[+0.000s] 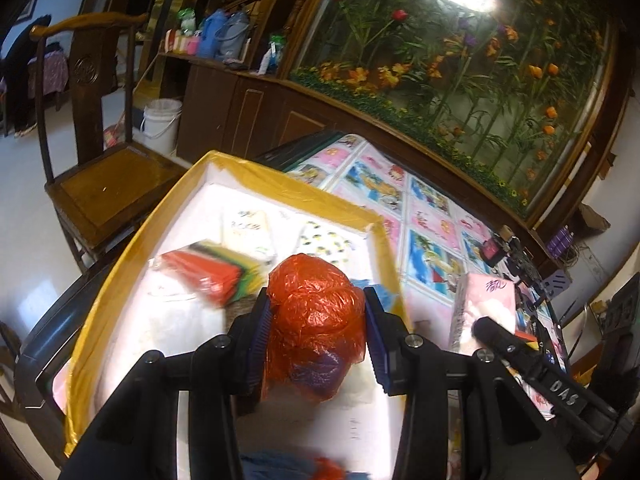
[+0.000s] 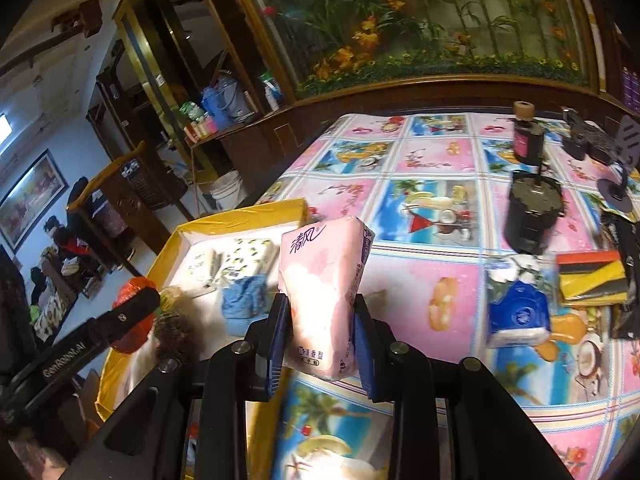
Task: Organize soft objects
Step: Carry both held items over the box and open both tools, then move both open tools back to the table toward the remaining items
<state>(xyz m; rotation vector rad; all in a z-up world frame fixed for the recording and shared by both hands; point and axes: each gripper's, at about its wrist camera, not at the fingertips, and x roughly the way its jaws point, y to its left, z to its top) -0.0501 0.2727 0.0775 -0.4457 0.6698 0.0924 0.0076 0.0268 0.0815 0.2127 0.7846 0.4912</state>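
Over the yellow-rimmed box [image 1: 120, 264], left gripper [image 1: 316, 320] clamps an orange bag [image 1: 316, 308], seemingly plastic; right gripper [image 2: 320, 344] pinches a pink tissue pack [image 2: 324, 280].

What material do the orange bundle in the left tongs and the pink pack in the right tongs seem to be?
Orange bundle: thin glossy plastic film, crinkled and translucent. Pink pack: probably paper tissues in smooth printed plastic wrap, dented by the squeeze.

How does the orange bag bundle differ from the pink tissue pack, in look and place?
The orange bag bundle is crinkled, rounded plastic; the pink tissue pack is a smooth printed block. The bundle hangs over the yellow-rimmed box, the pack over the tablecloth. Each is pinched by one gripper: left gripper, right gripper.
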